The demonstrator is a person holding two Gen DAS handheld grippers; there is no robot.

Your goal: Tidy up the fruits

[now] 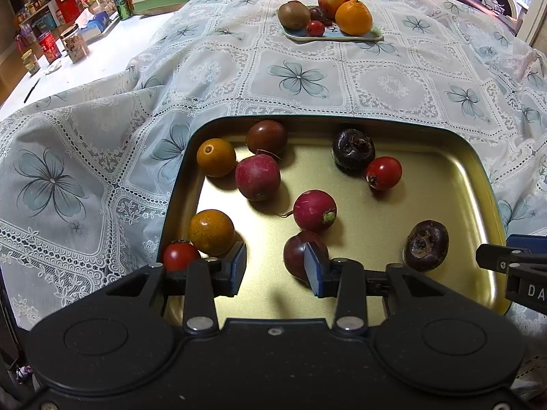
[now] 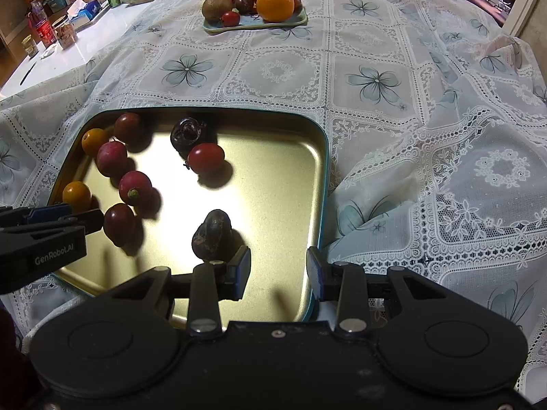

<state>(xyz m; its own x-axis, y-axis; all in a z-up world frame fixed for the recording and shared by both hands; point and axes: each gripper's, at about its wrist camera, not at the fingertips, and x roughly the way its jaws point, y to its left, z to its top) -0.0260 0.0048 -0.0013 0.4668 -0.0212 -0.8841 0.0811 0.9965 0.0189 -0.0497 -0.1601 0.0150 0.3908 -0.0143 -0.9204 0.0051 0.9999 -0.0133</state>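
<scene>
We start with the bench (image 1: 342, 78), draped in a lace cloth printed with blue flowers. Nearest us sits the gold metal tray (image 1: 437, 177), holding a scatter of small produce; at twelve o'clock across the cloth, well apart, a pale blue plate (image 1: 369, 34) carries an apple, an orange, a kiwi and a few small fruits — the likely destination, we judge.

Both tools hover over the near edge of the tray. The left claw (image 1: 275, 270) has its pads apart with nothing between them. The right claw (image 2: 278, 273) is likewise parted and empty, straddling the tray's right rim.

In the tray, the dark purple fruit (image 1: 301, 256) lies at about one o'clock from the left claw, just beyond its right pad and partly hidden by it. A radish (image 1: 314, 210) sits beyond that at twelve. The orange kumquat (image 1: 212, 232) is at eleven, just past the left pad, with a cherry tomato (image 1: 179, 254) beside it against the rim.

For the right claw, the wrinkled water chestnut (image 2: 212, 235) is closest — eleven o'clock, just past its left pad. Each hand has its own near target; a small sideways shift would centre either.
</scene>
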